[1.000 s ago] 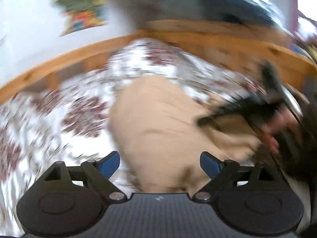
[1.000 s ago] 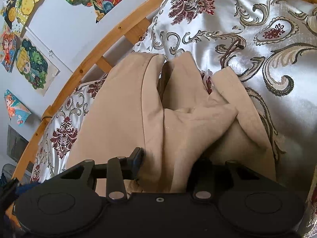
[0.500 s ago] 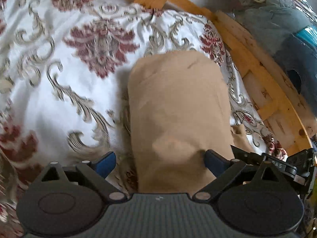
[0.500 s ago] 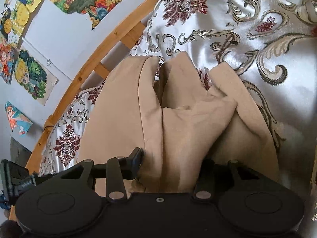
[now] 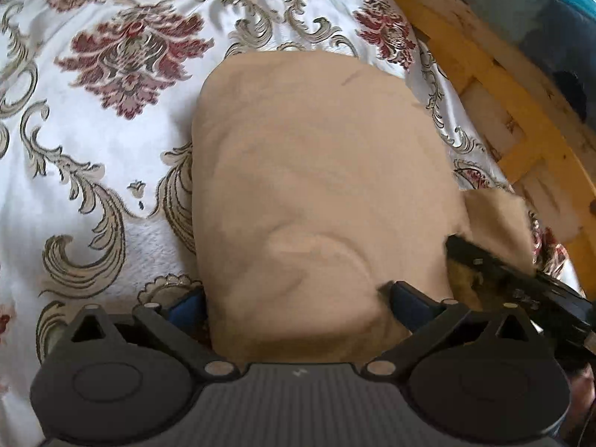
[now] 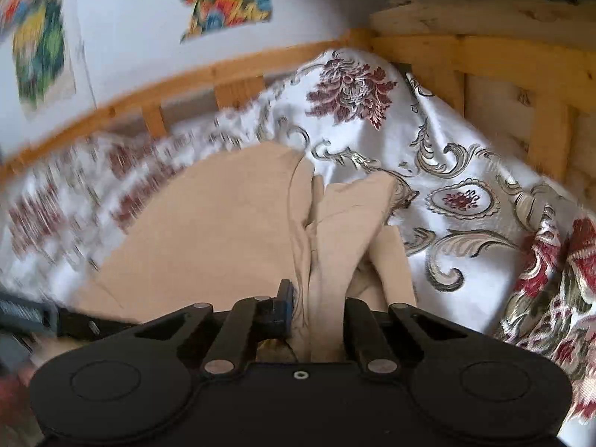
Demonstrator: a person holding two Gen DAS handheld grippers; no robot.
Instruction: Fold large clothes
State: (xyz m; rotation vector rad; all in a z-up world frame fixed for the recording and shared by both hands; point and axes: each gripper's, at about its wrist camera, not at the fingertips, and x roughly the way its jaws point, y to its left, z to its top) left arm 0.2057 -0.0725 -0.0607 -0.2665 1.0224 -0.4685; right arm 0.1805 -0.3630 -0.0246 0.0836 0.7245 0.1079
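Observation:
A beige garment [image 5: 320,171] lies folded on the patterned bedspread [image 5: 104,119]. My left gripper [image 5: 294,301] is open, its blue-padded fingers on either side of the garment's near edge. My right gripper [image 6: 316,309] is shut on a bunched fold of the beige garment [image 6: 208,231] at its right side. The right gripper's black finger also shows at the lower right of the left wrist view [image 5: 495,264], against the cloth. The left gripper shows at the far left of the right wrist view [image 6: 44,316].
A wooden bed rail [image 5: 495,85] runs along the right of the bedspread, and a wooden headboard [image 6: 484,59] stands behind it. Colourful pictures [image 6: 223,3] hang on the white wall. A red floral cloth [image 6: 558,279] lies at the right.
The left gripper has swung over the garment and come down close to its near edge. The right gripper has closed tighter on the fold and turned toward the bed corner.

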